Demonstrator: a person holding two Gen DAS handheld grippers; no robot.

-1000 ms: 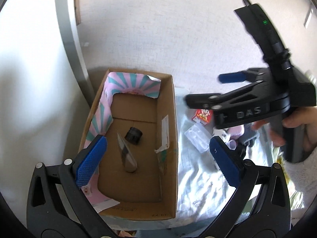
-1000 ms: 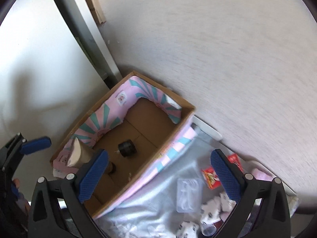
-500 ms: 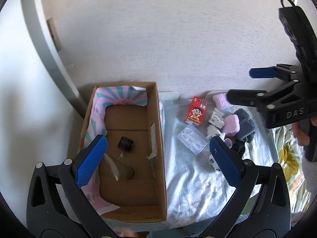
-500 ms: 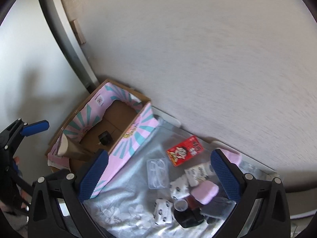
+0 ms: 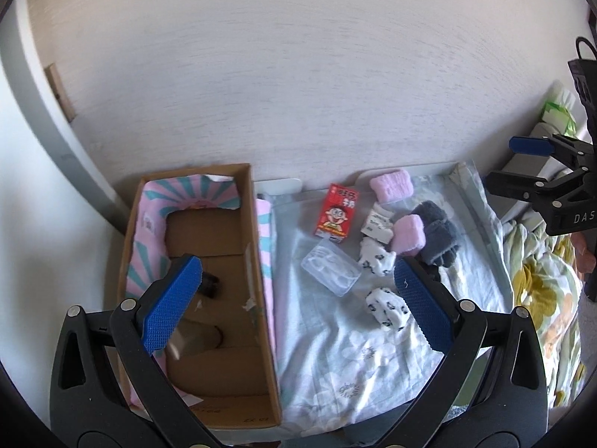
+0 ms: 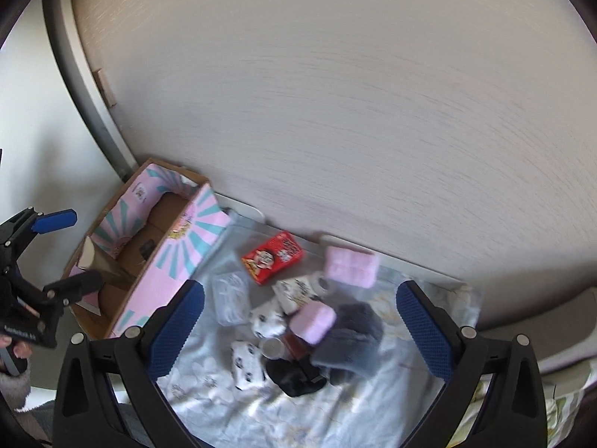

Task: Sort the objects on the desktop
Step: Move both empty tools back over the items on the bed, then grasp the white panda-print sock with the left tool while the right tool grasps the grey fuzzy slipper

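- Both grippers have pulled back and up since a second ago, so the view now takes in the whole spread instead of mostly the cardboard box [image 5: 257,261].
- Left gripper [image 5: 294,298] hangs over the box's right wall, fingers wide open, holding nothing. Right gripper [image 6: 298,328] hovers over the pile, also wide open and empty.
- Stuff left to sort sits on the floral sheet [image 5: 335,366], right of the box: red snack carton [image 5: 335,212] near the sheet's far edge, clear plastic case [image 5: 331,269] just in front of it, then pink rolled socks [image 5: 409,234], patterned white socks [image 5: 388,308] and a grey bundle [image 5: 438,233] bunched together, touching.
- Handling guess: socks are soft and light, so pinch across the middle of a roll. The carton looks stiff, so grab its long sides. The clear case looks slick and thin-walled, so go gently across the narrow width.
- Box already holds a small black thing [image 5: 209,283].
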